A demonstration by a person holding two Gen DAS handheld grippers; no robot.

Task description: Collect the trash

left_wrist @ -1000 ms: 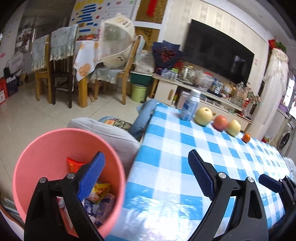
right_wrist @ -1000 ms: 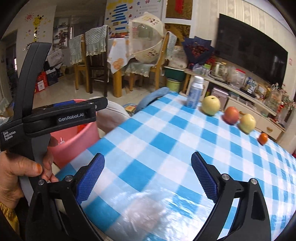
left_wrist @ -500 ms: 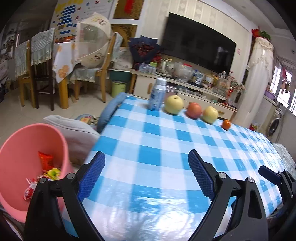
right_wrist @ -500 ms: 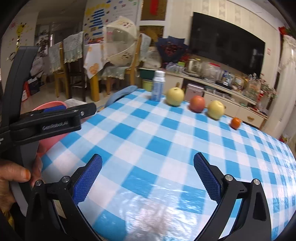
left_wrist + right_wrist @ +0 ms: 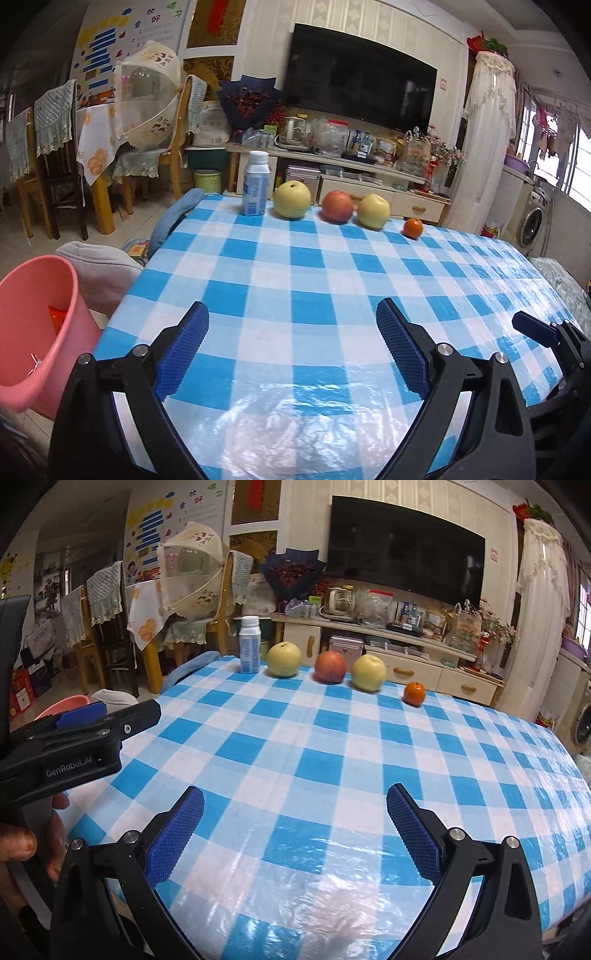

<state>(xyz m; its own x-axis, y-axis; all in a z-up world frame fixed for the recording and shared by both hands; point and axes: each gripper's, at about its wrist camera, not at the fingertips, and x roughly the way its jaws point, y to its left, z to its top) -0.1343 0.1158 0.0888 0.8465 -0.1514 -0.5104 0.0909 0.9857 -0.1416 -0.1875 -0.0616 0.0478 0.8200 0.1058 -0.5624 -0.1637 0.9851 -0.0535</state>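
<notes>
A pink bin (image 5: 40,332) stands off the table's left edge with red and other wrappers inside; only its rim (image 5: 62,704) shows in the right wrist view. My left gripper (image 5: 291,350) is open and empty above the near part of the blue-and-white checked table (image 5: 314,280). My right gripper (image 5: 295,834) is open and empty too, over the same near edge, just right of the left one. A white and blue bottle (image 5: 255,183) stands at the far edge (image 5: 250,645). No loose trash is visible on the cloth.
Beside the bottle sit a yellow pear (image 5: 291,199), a red apple (image 5: 337,206), another pear (image 5: 374,211) and a small orange (image 5: 412,228). A grey cushion (image 5: 99,269) lies beyond the bin. A hand (image 5: 26,845) holds the left tool. Chairs and a TV cabinet stand behind.
Both grippers swung right, away from the bin and toward the table. The bin slid from under the left fingers to the far left of that view. Both stayed open.
</notes>
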